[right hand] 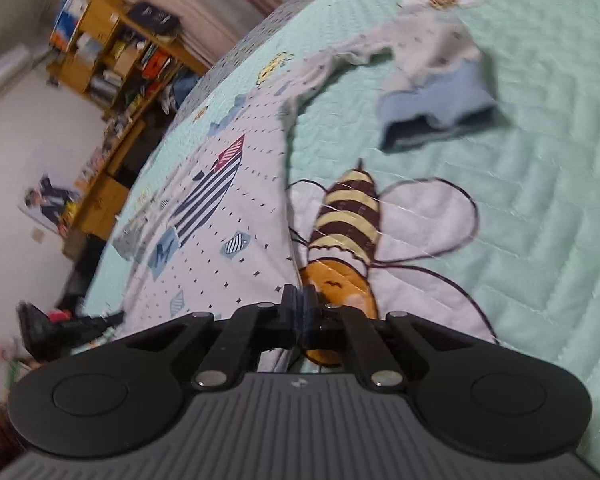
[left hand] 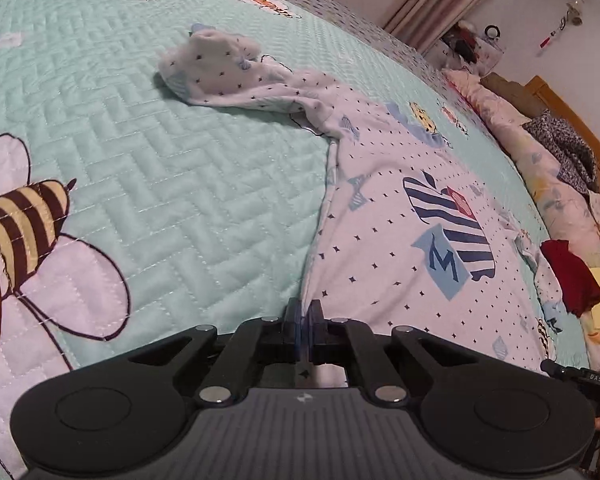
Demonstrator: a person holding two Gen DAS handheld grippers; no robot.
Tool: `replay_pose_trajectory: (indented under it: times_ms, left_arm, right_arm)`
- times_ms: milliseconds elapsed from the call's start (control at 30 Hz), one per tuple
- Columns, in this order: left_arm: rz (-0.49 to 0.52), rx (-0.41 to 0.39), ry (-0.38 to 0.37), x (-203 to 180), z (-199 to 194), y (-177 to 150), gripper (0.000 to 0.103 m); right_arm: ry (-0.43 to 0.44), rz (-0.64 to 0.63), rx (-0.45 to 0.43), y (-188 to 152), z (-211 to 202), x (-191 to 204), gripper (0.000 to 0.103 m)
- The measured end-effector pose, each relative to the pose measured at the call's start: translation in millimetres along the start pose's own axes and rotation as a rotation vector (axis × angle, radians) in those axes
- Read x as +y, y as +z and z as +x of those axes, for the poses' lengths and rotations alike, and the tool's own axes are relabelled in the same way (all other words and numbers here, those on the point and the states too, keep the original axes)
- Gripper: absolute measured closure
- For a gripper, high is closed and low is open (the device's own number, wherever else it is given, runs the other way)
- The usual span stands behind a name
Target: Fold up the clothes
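The shirt lies spread on the quilt, white with small dark stars, a striped apple print and a blue patch with the letter M. In the left wrist view its body fills the field from 6 to 3 o'clock, and 1 sleeve runs off toward 11 o'clock, ending in a crumpled heap on the mint quilting.

The left gripper is pinched narrow on the shirt's hem edge at 6 o'clock; cloth shows between its 2 closed fingers. A bee motif sits at 9 o'clock on the quilt, clear of the shirt. At 3 o'clock a red cloth lies beside the shirt's far edge, with piled bedding behind it toward 2 o'clock.

The right wrist view is motion-blurred. Here the right gripper is also closed narrow at 6 o'clock, its fingers meeting right at the shirt's side edge where it lies over the bee; cloth seems caught there, though blur makes the grip hard to confirm. The shirt's body stretches from 6 toward 10 o'clock. The other sleeve, with a blue cuff, is bunched on the quilt at 1 o'clock. A wooden shelf stands at 10 o'clock beyond the bed.
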State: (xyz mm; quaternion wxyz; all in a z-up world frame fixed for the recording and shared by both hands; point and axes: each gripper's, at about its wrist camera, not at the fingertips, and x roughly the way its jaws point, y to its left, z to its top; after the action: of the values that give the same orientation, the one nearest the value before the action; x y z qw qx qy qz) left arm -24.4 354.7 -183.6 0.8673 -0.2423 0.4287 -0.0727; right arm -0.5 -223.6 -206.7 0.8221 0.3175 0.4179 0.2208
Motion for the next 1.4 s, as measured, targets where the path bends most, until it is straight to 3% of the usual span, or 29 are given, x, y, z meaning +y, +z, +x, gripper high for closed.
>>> replay_pose_trajectory:
  times_ms: [133, 200, 267, 300, 333, 367, 467, 533, 567, 600, 633, 867, 1000, 1133, 1167, 1267, 1400]
  left_arm:
    - [-0.038, -0.009, -0.015, 2.6, -2.3, -2.6, 0.094]
    - [-0.071, -0.012, -0.043, 6.1, -8.9, -6.6, 0.088]
    - [-0.109, -0.017, -0.078, 10.2, -18.1, -12.1, 0.061]
    - [-0.129, -0.02, -0.095, 12.3, -22.7, -14.9, 0.053]
    - [-0.123, -0.022, -0.101, 10.1, -26.9, -18.7, 0.039]
    - [-0.116, -0.023, -0.106, 8.0, -31.0, -22.5, 0.029]
    - [-0.043, 0.0, -0.063, -6.6, -29.4, -30.0, 0.028]
    - [-0.035, 0.009, -0.038, -9.7, -25.5, -29.1, 0.035]
    - [-0.031, 0.013, -0.026, -11.2, -23.6, -28.7, 0.049]
    - [-0.033, 0.026, -0.018, -10.0, -21.8, -27.7, 0.061]
    - [-0.036, 0.038, -0.01, -8.8, -20.0, -26.8, 0.098]
    - [-0.013, 0.03, 0.027, -3.3, -26.2, -31.9, 0.098]
    - [-0.046, 0.025, 0.018, 1.7, -28.9, -32.6, 0.091]
    - [-0.149, 0.027, -0.074, 8.1, -38.2, -40.1, 0.053]
    - [-0.131, 0.033, -0.071, 3.0, -37.9, -42.6, 0.042]
    - [-0.075, 0.053, -0.061, -12.5, -36.7, -50.2, 0.023]
    - [0.021, 0.073, -0.021, -35.2, -30.1, -56.5, 0.021]
  right_arm:
    - [0.043, 0.071, 0.007, -3.4, 1.7, -6.5, 0.097]
    - [0.074, 0.122, -0.01, -6.5, -3.2, -12.7, 0.086]
    - [0.094, 0.143, -0.025, -10.1, -12.3, -15.6, 0.075]
    - [0.101, 0.134, -0.021, -12.1, -16.9, -14.1, 0.064]
    - [0.107, 0.122, -0.016, -14.1, -21.2, -11.8, 0.054]
    - [0.102, 0.096, -0.004, -15.9, -23.1, -7.5, 0.05]
    - [0.052, -0.009, 0.045, -19.5, -20.4, 5.6, 0.049]
    - [0.039, -0.047, 0.065, -19.7, -17.1, 11.2, 0.055]
    - [0.038, -0.05, 0.069, -19.3, -15.4, 11.7, 0.063]
    - [0.032, -0.058, 0.075, -20.1, -14.0, 11.5, 0.091]
    - [0.027, -0.066, 0.081, -20.9, -12.7, 11.3, 0.094]
    - [0.024, -0.022, 0.06, -28.2, -29.5, -7.3, 0.096]
    - [0.043, 0.001, 0.071, -28.4, -24.9, -8.2, 0.096]
    - [0.12, 0.106, 0.06, -30.2, -27.5, -20.8, 0.081]
    - [0.133, 0.128, 0.054, -32.7, -28.2, -23.4, 0.08]
    - [0.14, 0.125, 0.055, -34.7, -27.8, -21.2, 0.075]
    - [0.142, 0.082, 0.078, -33.7, -17.5, -9.9, 0.072]
